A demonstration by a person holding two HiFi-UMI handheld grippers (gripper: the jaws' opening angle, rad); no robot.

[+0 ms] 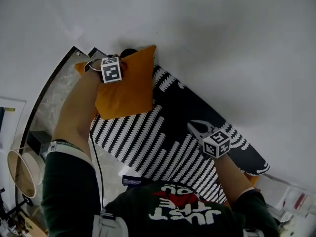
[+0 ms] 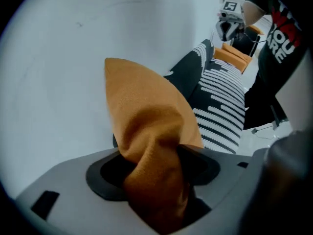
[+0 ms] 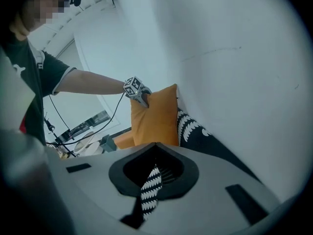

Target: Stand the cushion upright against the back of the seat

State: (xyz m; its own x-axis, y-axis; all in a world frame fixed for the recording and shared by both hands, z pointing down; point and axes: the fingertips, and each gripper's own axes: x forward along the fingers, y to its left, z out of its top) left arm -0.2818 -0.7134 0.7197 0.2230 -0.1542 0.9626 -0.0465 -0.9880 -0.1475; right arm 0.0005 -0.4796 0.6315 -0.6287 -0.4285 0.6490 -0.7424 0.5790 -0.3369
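At the left end of the bench (image 3: 122,141), the left gripper (image 2: 159,177) pinches a bunched top corner of the orange cushion (image 1: 126,85). The cushion stands upright with its back to the white wall (image 1: 222,43). Just to its right a long black-and-white patterned cushion (image 1: 168,127) lies along the bench against the same wall, and the right gripper (image 3: 151,180) has its jaws pressed together on a thin fold of that cushion's fabric.

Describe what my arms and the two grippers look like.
Both the left gripper and right gripper are grey, each carrying a white cube with black square markers. A black cable runs from the left. Dark short sleeves with pale cuffs.
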